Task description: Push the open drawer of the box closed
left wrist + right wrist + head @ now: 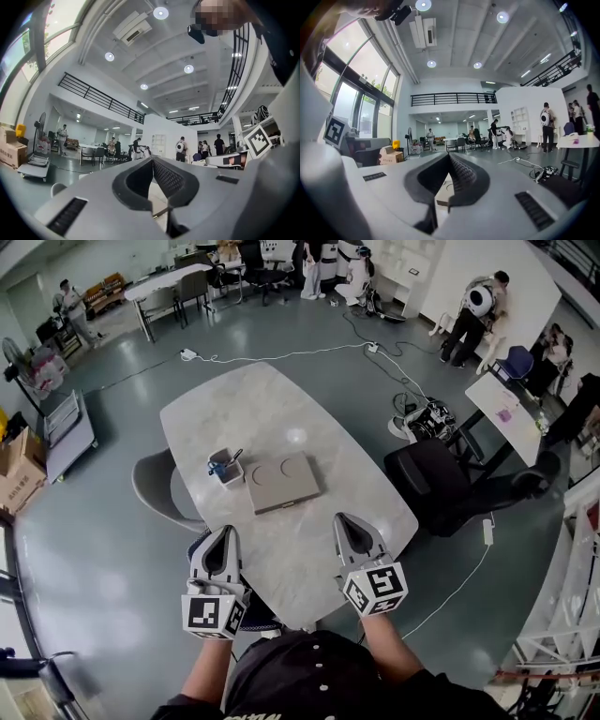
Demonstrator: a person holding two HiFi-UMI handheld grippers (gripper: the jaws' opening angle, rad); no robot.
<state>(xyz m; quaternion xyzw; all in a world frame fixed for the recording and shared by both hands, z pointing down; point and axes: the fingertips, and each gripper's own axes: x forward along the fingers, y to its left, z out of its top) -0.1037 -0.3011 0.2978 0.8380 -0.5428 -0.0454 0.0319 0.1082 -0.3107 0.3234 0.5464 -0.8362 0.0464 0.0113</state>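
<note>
right gripper closed, empty | box ahead, slightly left, apart

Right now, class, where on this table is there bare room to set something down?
Bare: the far half of the table, beyond the flat box, and the strip right of it. Crowded: left of the box, where a small container stands.
</note>
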